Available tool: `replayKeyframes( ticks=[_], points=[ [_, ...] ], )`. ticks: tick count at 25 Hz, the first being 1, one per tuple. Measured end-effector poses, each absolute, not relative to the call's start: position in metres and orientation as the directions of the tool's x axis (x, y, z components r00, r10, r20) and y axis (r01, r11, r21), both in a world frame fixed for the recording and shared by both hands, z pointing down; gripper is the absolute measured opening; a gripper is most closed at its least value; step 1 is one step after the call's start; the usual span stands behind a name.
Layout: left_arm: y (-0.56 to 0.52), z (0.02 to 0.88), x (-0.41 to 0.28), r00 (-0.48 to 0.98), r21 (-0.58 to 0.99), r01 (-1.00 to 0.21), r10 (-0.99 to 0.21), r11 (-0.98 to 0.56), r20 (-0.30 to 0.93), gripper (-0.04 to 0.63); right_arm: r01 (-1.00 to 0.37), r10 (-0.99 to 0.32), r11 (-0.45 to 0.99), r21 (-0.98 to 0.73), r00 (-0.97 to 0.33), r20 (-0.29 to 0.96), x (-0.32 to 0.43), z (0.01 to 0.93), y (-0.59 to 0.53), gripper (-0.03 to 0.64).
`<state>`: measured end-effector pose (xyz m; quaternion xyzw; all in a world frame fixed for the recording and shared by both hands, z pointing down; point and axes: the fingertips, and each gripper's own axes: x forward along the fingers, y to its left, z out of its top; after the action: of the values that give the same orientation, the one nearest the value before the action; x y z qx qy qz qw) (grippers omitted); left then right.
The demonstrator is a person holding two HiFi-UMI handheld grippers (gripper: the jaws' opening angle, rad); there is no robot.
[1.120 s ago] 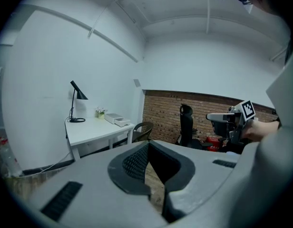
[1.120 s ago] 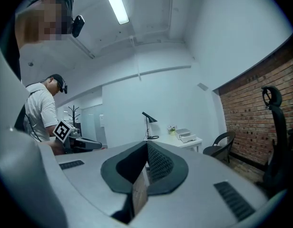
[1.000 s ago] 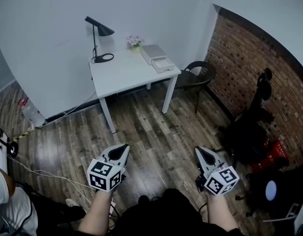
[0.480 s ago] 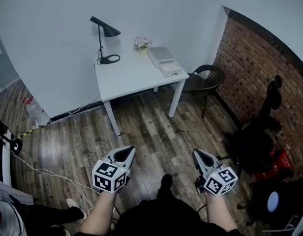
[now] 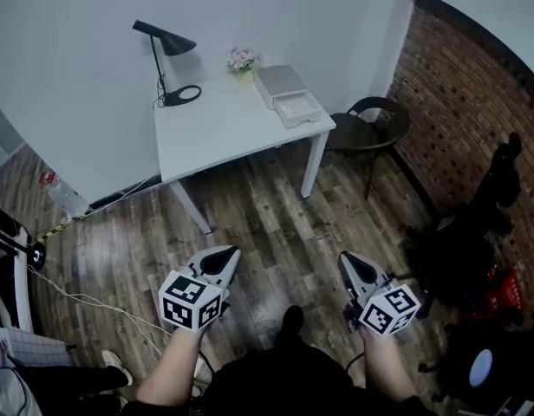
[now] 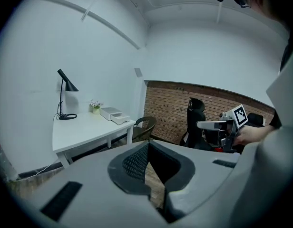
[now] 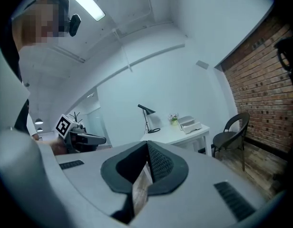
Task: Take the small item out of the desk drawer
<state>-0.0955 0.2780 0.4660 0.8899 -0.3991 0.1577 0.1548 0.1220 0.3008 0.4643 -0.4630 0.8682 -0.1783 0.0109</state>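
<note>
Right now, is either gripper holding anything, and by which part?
Nothing is held. The left gripper and right gripper both have jaws together and empty, above the floor, short of the desk.

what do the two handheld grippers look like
The left gripper and right gripper are matching light grey wedges tapering to a tip, with dark textured pads inside. Each carries a white cube with black square markers near the hand.

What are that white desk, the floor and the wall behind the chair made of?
Desk: looks like white painted or laminated board, with a smooth matt top.
Floor: wood or wood-look planks; grain and mixed brown boards show.
Wall: bare red-brown brick, with mortar lines visible.
</note>
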Motion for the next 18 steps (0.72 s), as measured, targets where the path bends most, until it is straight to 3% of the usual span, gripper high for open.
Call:
replayKeyframes(
  ticks=[18],
  points=[
    [0.169, 0.461, -0.009, 0.633, 0.158, -0.758, -0.655, -0.633, 0.412, 0.008, -0.768, -0.773, 0.553, -0.323, -0.618, 0.144, 0.193, 0.452, 0.189, 0.003]
  ],
)
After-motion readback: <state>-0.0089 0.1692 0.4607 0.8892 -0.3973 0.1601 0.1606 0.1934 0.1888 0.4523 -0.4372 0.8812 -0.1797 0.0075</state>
